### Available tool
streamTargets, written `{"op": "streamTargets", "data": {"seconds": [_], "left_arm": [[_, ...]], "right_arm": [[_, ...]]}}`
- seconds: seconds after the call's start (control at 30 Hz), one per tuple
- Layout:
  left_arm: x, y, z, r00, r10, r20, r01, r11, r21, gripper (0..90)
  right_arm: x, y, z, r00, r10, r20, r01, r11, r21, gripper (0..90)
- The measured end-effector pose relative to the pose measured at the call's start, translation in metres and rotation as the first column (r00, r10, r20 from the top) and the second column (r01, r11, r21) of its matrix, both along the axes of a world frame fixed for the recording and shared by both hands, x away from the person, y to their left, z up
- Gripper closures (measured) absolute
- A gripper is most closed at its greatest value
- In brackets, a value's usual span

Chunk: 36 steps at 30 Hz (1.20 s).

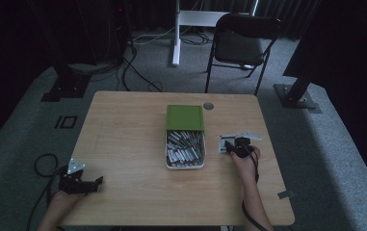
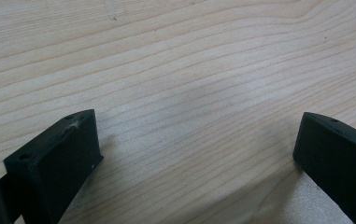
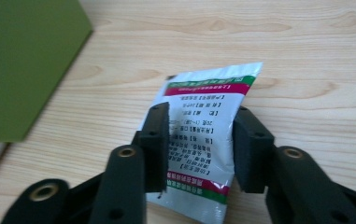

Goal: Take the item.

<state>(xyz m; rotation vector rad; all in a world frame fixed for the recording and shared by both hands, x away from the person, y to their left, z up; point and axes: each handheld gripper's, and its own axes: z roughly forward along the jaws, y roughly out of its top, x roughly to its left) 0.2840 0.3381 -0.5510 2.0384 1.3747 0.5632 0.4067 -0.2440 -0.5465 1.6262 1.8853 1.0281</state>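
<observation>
A white sachet point(image 3: 208, 88) with green and red bands and printed text lies flat on the wooden table point(image 1: 123, 139), just right of the box. My right gripper point(image 3: 201, 121) hovers over it with its jaws apart, one on each side of the sachet, and the pads do not press on it. From above, the right gripper point(image 1: 234, 144) sits over the sachet point(image 1: 225, 139). My left gripper point(image 1: 99, 182) rests at the table's near left corner, its jaws point(image 2: 199, 126) wide open over bare wood.
A white box point(image 1: 185, 166) of several silver sachets stands mid-table, with its green lid point(image 1: 185, 118) behind it. A small grey disc point(image 1: 208, 106) lies near the far edge. A folding chair point(image 1: 241, 43) stands beyond the table.
</observation>
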Motion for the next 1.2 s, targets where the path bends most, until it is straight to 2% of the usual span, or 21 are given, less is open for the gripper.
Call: {"op": "streamTargets", "data": {"seconds": [0.17,0.4,0.77,0.9,1.03,1.2], "left_arm": [[0.0,0.0,0.0,1.0,0.0,0.0,0.0,1.0,0.0,1.4],[0.0,0.0,0.0,1.0,0.0,0.0,0.0,1.0,0.0,1.4],[0.0,0.0,0.0,1.0,0.0,0.0,0.0,1.0,0.0,1.4],[0.0,0.0,0.0,1.0,0.0,0.0,0.0,1.0,0.0,1.4],[0.0,0.0,0.0,1.0,0.0,0.0,0.0,1.0,0.0,1.4],[0.0,0.0,0.0,1.0,0.0,0.0,0.0,1.0,0.0,1.4]], "right_arm": [[0.003,-0.009,-0.001,1.0,-0.005,-0.001,0.005,1.0,-0.014,53.4],[0.002,-0.024,-0.002,0.9998,-0.019,0.01,0.019,1.0,0.002,41.0],[-0.017,-0.04,0.005,0.9976,-0.054,0.043,0.054,0.998,-0.015,29.8],[-0.026,-0.045,0.003,0.9983,-0.05,0.03,0.05,0.999,-0.01,23.0],[-0.035,-0.05,0.001,0.9972,-0.066,0.036,0.068,0.997,-0.043,16.4],[-0.045,-0.055,0.001,0.9966,-0.078,0.026,0.08,0.994,-0.071,14.7]]}}
